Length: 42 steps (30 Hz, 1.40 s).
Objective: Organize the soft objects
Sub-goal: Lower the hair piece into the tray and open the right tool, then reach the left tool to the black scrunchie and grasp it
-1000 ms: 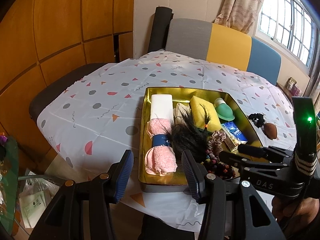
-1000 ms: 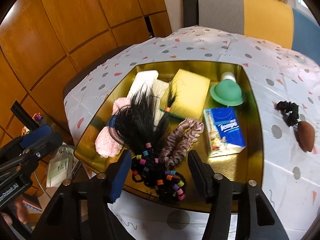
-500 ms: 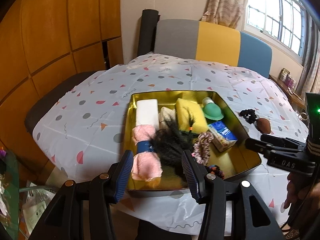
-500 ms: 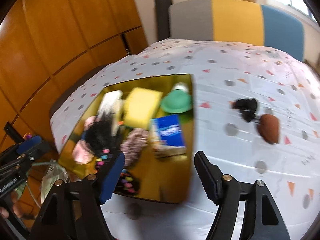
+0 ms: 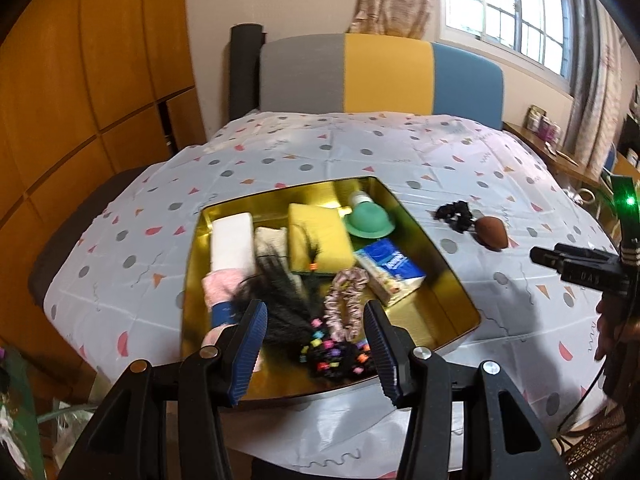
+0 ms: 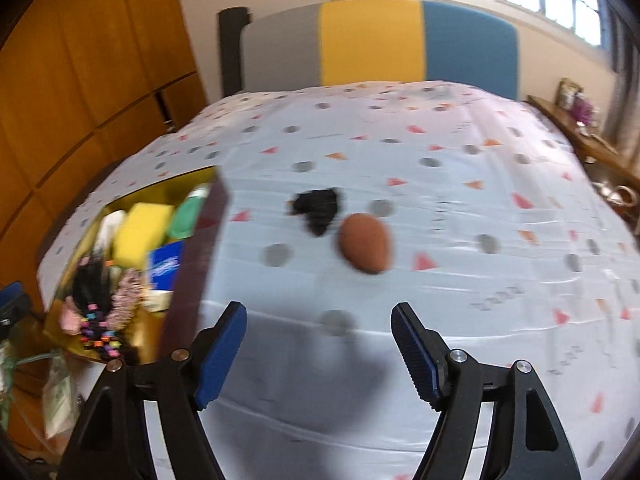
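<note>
The right gripper (image 6: 319, 354) is opening empty just short of the brown sponge (image 6: 365, 243), probably light and squashy, best pinched across its belly.

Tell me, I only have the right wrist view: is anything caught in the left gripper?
Observer: No. The left gripper stands open and empty above the near end of the gold tin.
Operator: My view of the tin is blurred. What lies nearest that gripper?
Observer: A black hair tie with coloured beads, beside a pink scrunchie.
Operator: Are the two loose items actually touching?
Observer: From the left wrist view the black scrunchie and the brown sponge lie close together on the tablecloth; contact is unclear. The right gripper has its jaws opening, with nothing between them.
</note>
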Tool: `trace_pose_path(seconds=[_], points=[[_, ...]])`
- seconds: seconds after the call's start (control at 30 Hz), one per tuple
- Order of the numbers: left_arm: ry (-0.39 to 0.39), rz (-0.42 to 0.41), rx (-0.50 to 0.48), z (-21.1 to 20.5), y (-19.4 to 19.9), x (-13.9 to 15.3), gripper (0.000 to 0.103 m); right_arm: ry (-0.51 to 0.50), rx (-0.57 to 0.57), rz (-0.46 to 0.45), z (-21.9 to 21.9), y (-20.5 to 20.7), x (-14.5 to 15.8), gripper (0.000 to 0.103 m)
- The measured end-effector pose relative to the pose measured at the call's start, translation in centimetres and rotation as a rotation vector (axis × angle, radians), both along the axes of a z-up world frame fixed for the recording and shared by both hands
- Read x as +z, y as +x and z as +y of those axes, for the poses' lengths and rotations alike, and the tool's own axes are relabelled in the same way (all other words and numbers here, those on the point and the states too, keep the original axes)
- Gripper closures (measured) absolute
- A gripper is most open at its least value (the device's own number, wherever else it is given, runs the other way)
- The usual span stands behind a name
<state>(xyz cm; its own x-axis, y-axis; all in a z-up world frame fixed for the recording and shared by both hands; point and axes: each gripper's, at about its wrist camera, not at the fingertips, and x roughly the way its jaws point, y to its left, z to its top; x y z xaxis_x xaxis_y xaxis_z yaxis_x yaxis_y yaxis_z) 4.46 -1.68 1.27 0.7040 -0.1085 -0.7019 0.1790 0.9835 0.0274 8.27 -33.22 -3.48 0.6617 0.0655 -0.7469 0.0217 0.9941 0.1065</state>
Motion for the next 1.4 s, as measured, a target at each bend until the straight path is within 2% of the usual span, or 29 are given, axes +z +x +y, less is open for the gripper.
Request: trace_pose_path(seconds=[0.23,0.43,0.63,0.97,1.13,1.4], points=[[0.015,0.011,-0.066,-2.9,0.8,0.1,0.052,-0.03,-0.137,0.005,-6.3,-0.9,-1.2,0.027],[0.028,0.034,-0.116,-5.4,1.4,-0.4,0.052,0.063,-0.241,0.036,-9.9,-1.2,-2.4,0.027],[0.038,0.057,-0.155,-7.5,1.6,-1.1,0.052,0.088,-0.248,0.037,-9.9,-1.0,-2.3,0.024],[-0.03,0.135,-0.251,-10.6,3.0,-1.5,0.052,0.135,-0.269,0.045,-10.1,-1.2,-2.1,0.024],[-0.088,0.191,-0.295,-13.6,6.0,-1.1,0.052,0.153,-0.278,0.03,-10.3,-1.3,-1.6,0.023],[-0.165,0.292,-0.268,-18.5,12.7,-2.7,0.053,0.158,-0.273,0.016,-10.2,-1.3,-1.1,0.021]])
